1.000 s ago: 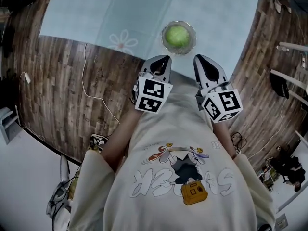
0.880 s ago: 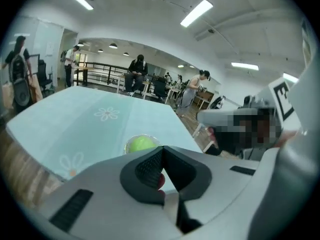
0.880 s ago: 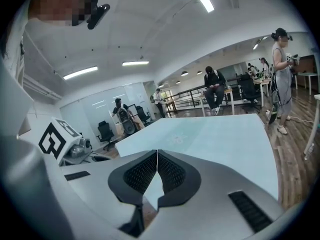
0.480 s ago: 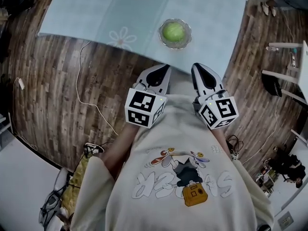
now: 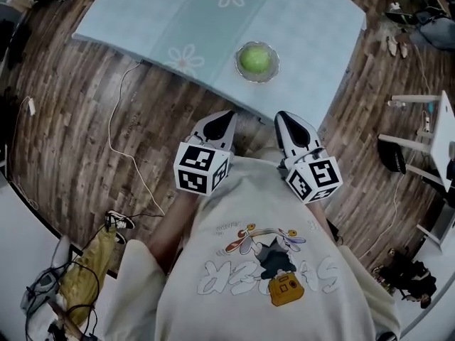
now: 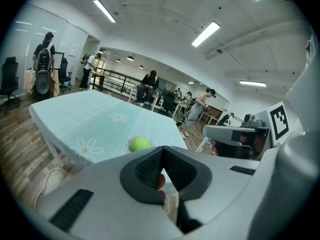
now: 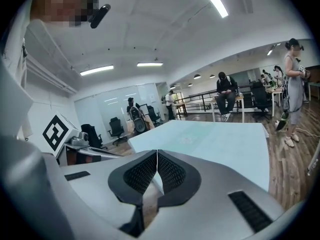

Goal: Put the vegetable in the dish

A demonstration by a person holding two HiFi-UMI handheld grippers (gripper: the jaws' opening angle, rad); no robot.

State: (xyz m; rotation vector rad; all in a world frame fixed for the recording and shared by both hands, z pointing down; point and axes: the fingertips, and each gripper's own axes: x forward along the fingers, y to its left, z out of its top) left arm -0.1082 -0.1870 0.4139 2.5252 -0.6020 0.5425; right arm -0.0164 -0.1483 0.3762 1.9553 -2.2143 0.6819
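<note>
A round green vegetable [image 5: 255, 59] lies in a clear glass dish [image 5: 271, 73] near the front edge of the pale blue table [image 5: 298, 20]. In the left gripper view the vegetable [image 6: 140, 143] in its dish shows just above my jaws. My left gripper [image 5: 228, 114] and right gripper [image 5: 282, 115] are both shut and empty. They are held side by side close to my chest, short of the table's edge and apart from the dish. In the right gripper view the right gripper [image 7: 157, 153] points over the table top [image 7: 215, 141], and no dish shows there.
The floor is dark wood planks, with a white cable [image 5: 117, 112] trailing at the left and a shoe [image 5: 118, 221] below it. White furniture [image 5: 426, 137] stands at the right. Several people and office chairs are far behind the table [image 6: 75, 119].
Both grippers have drawn back from the table toward my body and risen a little, still shut. The dish with the vegetable now lies farther from their tips.
</note>
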